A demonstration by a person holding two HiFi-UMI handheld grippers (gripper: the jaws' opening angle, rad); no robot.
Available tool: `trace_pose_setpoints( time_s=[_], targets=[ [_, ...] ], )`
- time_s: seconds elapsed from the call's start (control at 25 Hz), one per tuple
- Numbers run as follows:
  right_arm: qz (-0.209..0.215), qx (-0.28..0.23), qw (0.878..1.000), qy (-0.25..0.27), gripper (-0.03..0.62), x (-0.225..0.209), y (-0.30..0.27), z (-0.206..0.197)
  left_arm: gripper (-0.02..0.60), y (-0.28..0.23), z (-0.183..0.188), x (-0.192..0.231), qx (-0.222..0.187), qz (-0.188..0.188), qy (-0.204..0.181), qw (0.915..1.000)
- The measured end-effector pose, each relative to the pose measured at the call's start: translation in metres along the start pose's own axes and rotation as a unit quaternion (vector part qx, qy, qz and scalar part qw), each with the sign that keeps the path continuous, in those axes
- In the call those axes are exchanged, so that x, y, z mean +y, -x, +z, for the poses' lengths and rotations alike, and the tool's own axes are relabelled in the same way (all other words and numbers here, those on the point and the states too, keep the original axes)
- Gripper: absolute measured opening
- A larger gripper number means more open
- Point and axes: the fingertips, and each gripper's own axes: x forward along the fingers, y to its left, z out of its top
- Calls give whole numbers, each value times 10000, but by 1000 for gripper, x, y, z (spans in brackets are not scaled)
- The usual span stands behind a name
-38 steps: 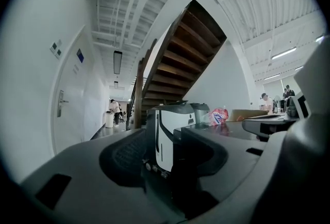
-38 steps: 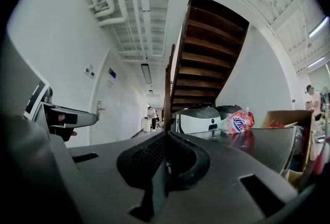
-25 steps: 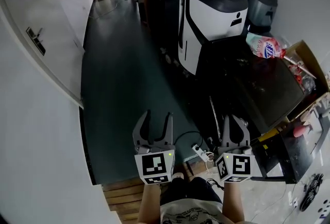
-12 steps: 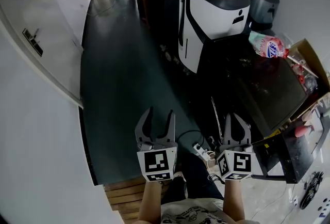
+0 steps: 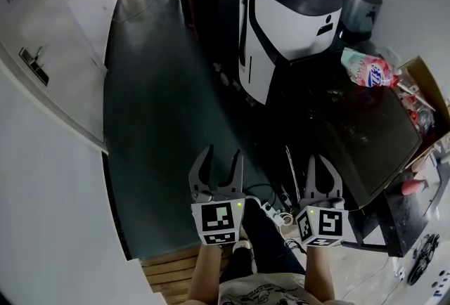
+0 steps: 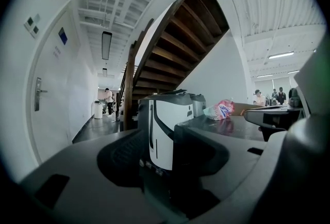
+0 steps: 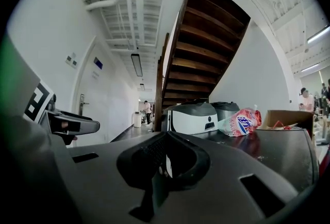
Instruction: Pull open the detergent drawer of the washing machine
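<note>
A white-and-black machine with a grey lid stands ahead on the dark floor; it also shows in the left gripper view and the right gripper view. Nearer, on the right, is a black appliance with a glossy dark top, a pink detergent bag lying at its far end. I cannot make out a detergent drawer. My left gripper hangs open over the floor, holding nothing. My right gripper is shut and empty, close to the black appliance's near left corner. Neither touches a machine.
A power strip with cables lies on the floor between the grippers. A wooden step is below me. A white wall with a door runs along the left. An open cardboard box sits at the right; wooden stairs rise behind the machines.
Both grippers have drifted slightly right and forward as the head view shifts. Their jaws stand as before: left apart, right together.
</note>
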Motion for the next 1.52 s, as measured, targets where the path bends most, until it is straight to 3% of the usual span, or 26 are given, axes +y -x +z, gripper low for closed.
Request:
trace_pose_setpoints(
  time_s=[0.4,0.64,0.88,1.24,1.52],
  targets=[
    [-57,133,9999,-30,12,-20,-65,-22,232,-91,-20,-14,233,-532,264,9980],
    [-90,287,9995,-58,12,-27,-98,-43,232,-144,-49,-17,502,-920,780,9914],
    [-198,398,9990,-109,12,-36,-126,-62,232,-190,-80,-22,770,-1303,1422,9782],
    [-311,561,9978,-175,12,-41,-157,-90,235,-245,-115,-39,1108,-1818,1774,9608],
    [-446,625,9967,-244,12,-47,-179,-108,235,-287,-130,-57,1270,-2357,2380,9336]
  ],
)
